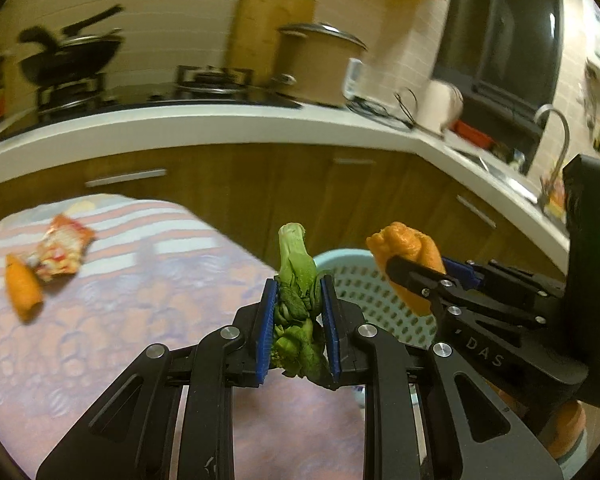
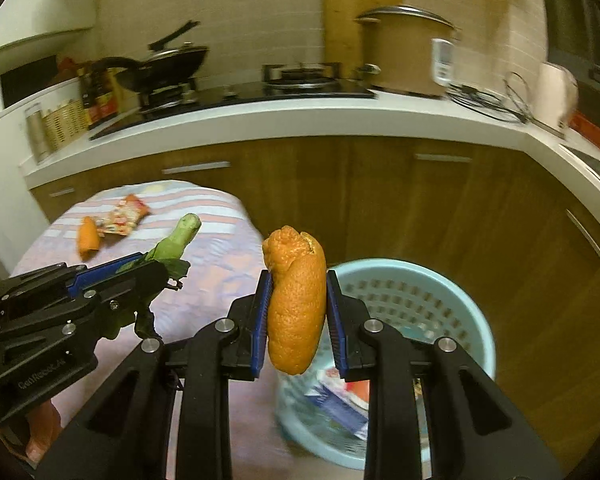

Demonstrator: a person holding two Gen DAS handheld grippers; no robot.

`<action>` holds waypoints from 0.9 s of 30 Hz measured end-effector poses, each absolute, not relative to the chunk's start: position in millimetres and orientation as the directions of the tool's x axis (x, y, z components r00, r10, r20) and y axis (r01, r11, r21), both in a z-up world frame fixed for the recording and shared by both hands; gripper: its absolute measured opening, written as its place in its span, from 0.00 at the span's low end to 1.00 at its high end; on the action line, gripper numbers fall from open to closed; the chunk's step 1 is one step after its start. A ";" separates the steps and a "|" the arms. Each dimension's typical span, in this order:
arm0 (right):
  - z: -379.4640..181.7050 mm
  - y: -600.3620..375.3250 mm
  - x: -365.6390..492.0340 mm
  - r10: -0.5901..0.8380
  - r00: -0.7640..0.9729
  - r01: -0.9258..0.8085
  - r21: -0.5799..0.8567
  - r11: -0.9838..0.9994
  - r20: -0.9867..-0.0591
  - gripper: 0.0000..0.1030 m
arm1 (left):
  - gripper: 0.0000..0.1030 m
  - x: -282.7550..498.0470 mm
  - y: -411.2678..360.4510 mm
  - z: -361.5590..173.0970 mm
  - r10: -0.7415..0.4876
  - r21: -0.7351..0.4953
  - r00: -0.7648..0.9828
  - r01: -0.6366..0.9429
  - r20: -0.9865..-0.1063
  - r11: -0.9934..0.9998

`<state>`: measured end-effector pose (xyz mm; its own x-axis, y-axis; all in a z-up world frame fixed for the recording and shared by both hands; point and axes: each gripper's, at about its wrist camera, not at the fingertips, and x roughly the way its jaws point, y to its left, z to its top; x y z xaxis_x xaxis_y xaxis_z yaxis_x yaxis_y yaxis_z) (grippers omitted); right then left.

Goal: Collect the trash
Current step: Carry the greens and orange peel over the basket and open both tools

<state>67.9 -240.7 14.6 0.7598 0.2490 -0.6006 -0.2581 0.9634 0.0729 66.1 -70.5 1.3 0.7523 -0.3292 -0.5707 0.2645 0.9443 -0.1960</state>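
Basket rim (image 2: 420, 268) lies beyond right hand-held gripper (image 2: 298, 312) clamping peel (image 2: 296, 300); left hand-held gripper (image 1: 298, 320) clamps greens (image 1: 296, 280).

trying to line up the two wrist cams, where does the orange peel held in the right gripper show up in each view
Left wrist view: the orange peel is right of centre, pinched in the right gripper that reaches in from the right, above the basket rim.
Right wrist view: it is at the centre, upright between the blue pads, left of the basket.
Shared landmark: the light blue basket on the floor beside the table.
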 end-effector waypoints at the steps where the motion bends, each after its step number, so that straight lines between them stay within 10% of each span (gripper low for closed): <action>1: 11.7 -249.2 69.4 0.241 0.759 -0.246 0.077 0.966 -0.605 0.23 | 0.20 70.8 -79.8 -2.1 -0.330 -0.186 0.745 0.273 -0.580 0.944; 20: -53.0 -342.4 104.9 0.183 0.669 -0.047 0.204 0.978 -0.721 0.25 | 0.21 131.3 -163.5 -56.4 -0.425 -0.257 0.561 0.356 -0.710 0.899; 24: -65.4 -352.3 112.8 0.213 0.632 -0.029 0.252 0.967 -0.745 0.30 | 0.48 132.5 -168.7 -59.8 -0.408 -0.250 0.564 0.339 -0.718 0.907; 27: -69.6 -357.3 113.7 0.224 0.627 -0.018 0.273 0.962 -0.746 0.46 | 0.49 129.9 -166.2 -58.0 -0.399 -0.239 0.576 0.335 -0.713 0.912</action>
<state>113.7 -357.3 -69.6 0.6271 0.2236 -0.7462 -0.0178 0.9618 0.2732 129.9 -166.2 -58.0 0.5765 -0.3985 -0.7133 0.3347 0.9116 -0.2387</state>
